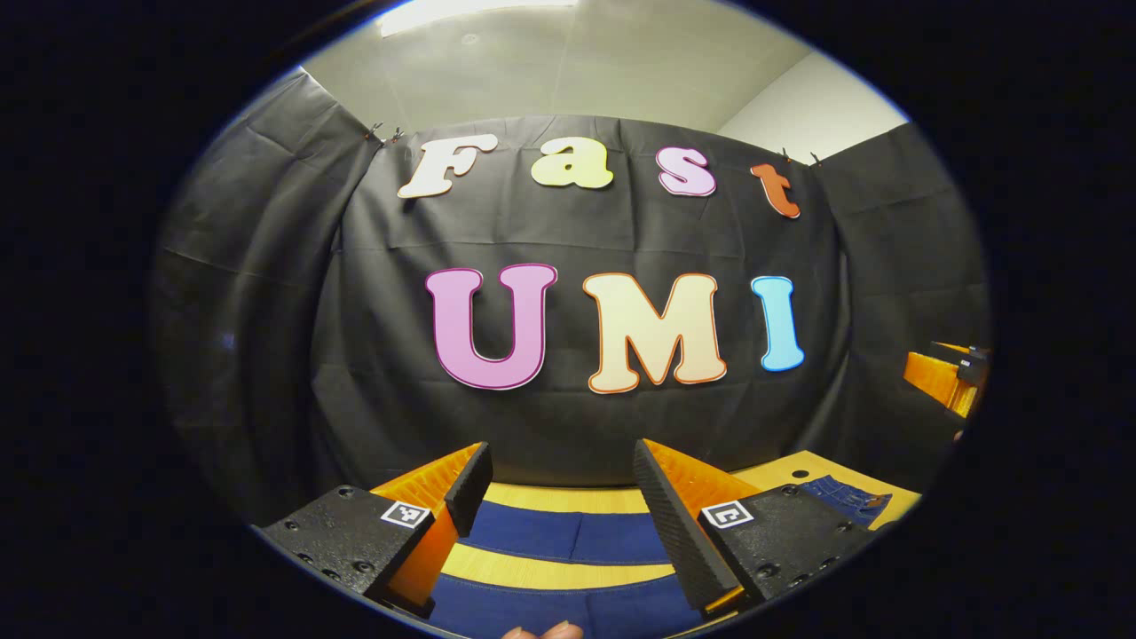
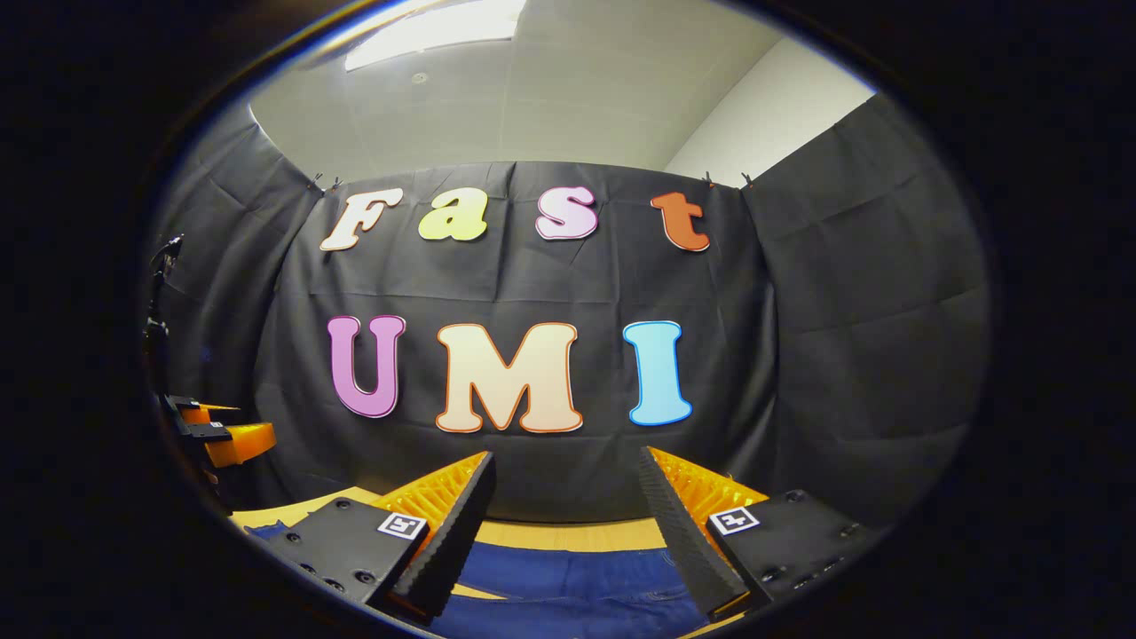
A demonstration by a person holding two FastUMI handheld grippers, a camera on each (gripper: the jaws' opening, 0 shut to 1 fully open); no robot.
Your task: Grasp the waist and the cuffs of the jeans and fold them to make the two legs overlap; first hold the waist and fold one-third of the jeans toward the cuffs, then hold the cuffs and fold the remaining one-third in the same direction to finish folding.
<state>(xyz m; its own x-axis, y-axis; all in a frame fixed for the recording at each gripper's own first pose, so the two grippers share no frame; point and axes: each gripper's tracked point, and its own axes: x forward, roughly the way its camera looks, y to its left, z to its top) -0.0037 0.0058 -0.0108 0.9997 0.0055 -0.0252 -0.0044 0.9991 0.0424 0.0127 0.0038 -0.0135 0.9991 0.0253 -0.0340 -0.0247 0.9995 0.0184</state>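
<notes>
Dark blue jeans (image 1: 568,537) lie flat on a wooden table (image 1: 568,499), two blue bands with a strip of table between them. A stitched part of the jeans (image 1: 848,497) shows at the right. My left gripper (image 1: 564,453) hovers above the bands, open, nothing between its fingers. In the right gripper view the jeans (image 2: 568,577) spread under my right gripper (image 2: 568,460), which is open and empty too. Each gripper is held above the cloth, pointing toward the booth wall. The right gripper (image 1: 950,377) shows far right in the left gripper view, and the left gripper (image 2: 217,435) far left in the right gripper view.
Black cloth walls close the booth behind and on both sides of the table (image 2: 568,534). A person's fingertips (image 1: 541,632) peek in at the bottom edge of the left gripper view. A dark stand (image 2: 160,293) rises at the far left of the right gripper view.
</notes>
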